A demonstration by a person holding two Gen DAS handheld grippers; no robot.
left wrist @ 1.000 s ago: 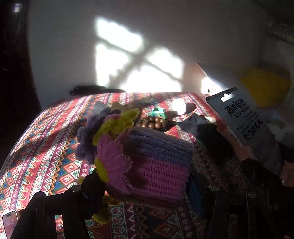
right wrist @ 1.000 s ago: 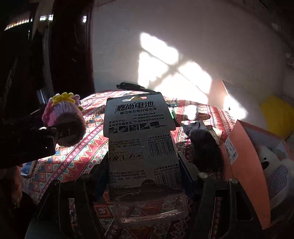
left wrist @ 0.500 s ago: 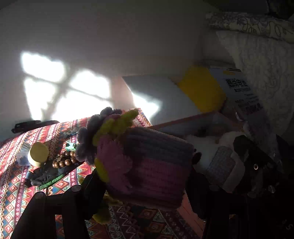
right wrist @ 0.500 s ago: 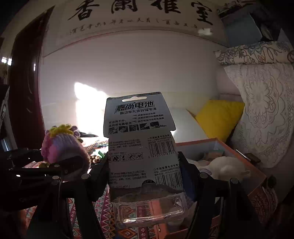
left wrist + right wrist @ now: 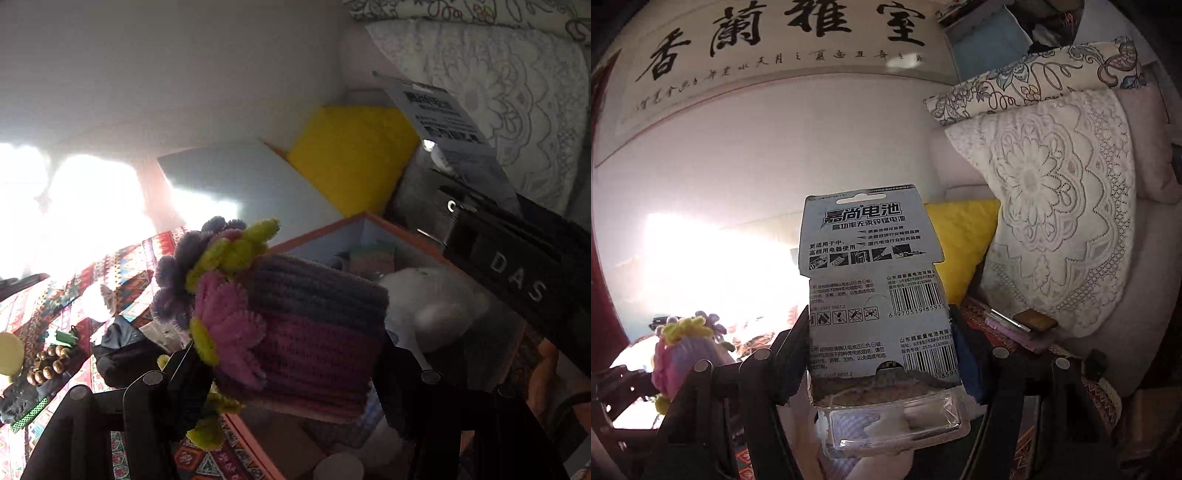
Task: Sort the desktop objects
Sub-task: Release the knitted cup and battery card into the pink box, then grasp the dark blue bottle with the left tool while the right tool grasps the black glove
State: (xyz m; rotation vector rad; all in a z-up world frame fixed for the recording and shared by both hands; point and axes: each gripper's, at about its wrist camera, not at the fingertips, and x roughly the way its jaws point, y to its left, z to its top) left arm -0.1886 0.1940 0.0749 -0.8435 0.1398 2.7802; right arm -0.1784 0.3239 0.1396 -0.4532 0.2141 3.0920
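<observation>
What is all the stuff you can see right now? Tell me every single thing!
Knitted pot with fuzzy flowers: one, purple and pink, yellow and lilac flowers, held in the left claw.
Battery pack card: one, grey with black print, clear blister at its bottom, held in the right claw.
Box: one, orange rim, pale inside, behind the pot.
Plush toy: one, white, inside the box.
Cushion: one, yellow, behind the box.
Lace cover: one, white, draped at right.
Calligraphy scroll: one, black on white, high on the wall.
Patterned cloth: one, red, on the table.
Bead bracelet: one, brown, on the cloth.
Left claw: black, gripping.
Right claw: black, gripping.
</observation>
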